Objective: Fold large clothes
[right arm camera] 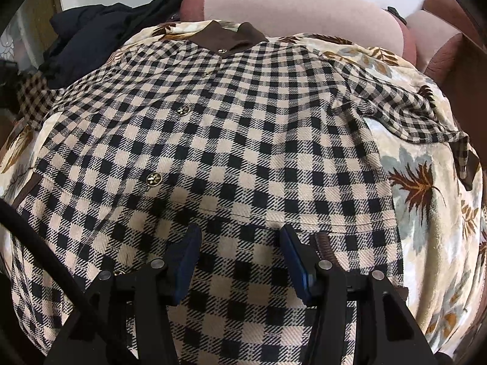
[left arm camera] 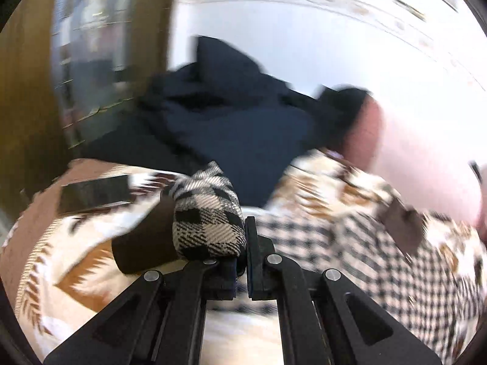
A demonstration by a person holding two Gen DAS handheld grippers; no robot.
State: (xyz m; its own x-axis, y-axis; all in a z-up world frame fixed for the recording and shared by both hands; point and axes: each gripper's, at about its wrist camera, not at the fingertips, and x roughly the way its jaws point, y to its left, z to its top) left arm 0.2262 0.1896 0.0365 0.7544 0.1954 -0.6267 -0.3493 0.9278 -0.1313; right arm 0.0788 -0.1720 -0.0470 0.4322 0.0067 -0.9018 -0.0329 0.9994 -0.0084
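Checked shirt (right arm camera: 231, 140) lies front-up, buttoned, spread over leaf-print bedspread (right arm camera: 426, 188); brown collar (right arm camera: 231, 38) at far edge, long axis running from collar toward near edge.

Left gripper (left arm camera: 240, 240): jaws clamped on sleeve cuff (left arm camera: 207, 216), lifted off left edge; shirt body lies to its right.

Right gripper (right arm camera: 240, 252): jaws half apart, empty, poised over lower front, nearer hem.

Right sleeve (right arm camera: 404, 115) sprawls toward right edge.

Dark garment pile (right arm camera: 91, 39) at far left corner, pink cushion (right arm camera: 289, 3) behind collar; neither blocks inward fold.

No legible text or labels.
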